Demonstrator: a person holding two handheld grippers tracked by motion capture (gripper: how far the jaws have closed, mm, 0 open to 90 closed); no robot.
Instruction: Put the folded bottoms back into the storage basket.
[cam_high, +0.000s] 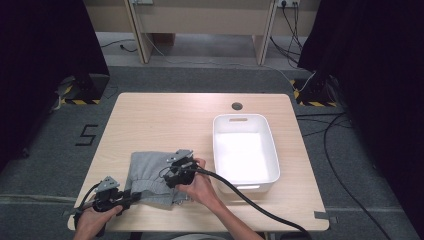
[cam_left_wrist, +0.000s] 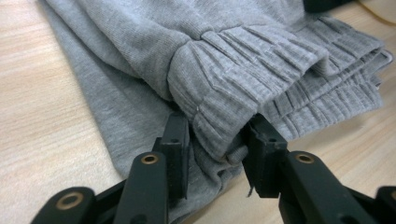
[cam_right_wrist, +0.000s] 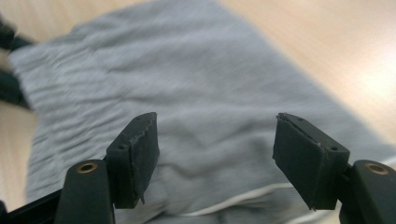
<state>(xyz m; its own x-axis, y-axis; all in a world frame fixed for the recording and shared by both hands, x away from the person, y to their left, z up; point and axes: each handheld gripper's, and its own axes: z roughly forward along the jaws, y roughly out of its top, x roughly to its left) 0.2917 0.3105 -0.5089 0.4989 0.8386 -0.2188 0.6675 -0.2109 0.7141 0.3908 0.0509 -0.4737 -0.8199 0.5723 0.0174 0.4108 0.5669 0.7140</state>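
While the left gripper (cam_left_wrist: 212, 140) pinches the ribbed cuff of the folded grey garment (cam_high: 150, 175) at the table's (cam_high: 160, 120) near left, the right gripper (cam_right_wrist: 215, 154) hovers above it, its 2 jaws wide apart, beside the white bin (cam_high: 272, 150).

The square, pale wood-grain table (cam_high: 150, 120) carries a folded grey knit garment (cam_high: 145, 172) at seven o'clock (ribbed edge nearest) and a white rectangular plastic tub (cam_high: 272, 150) at four.
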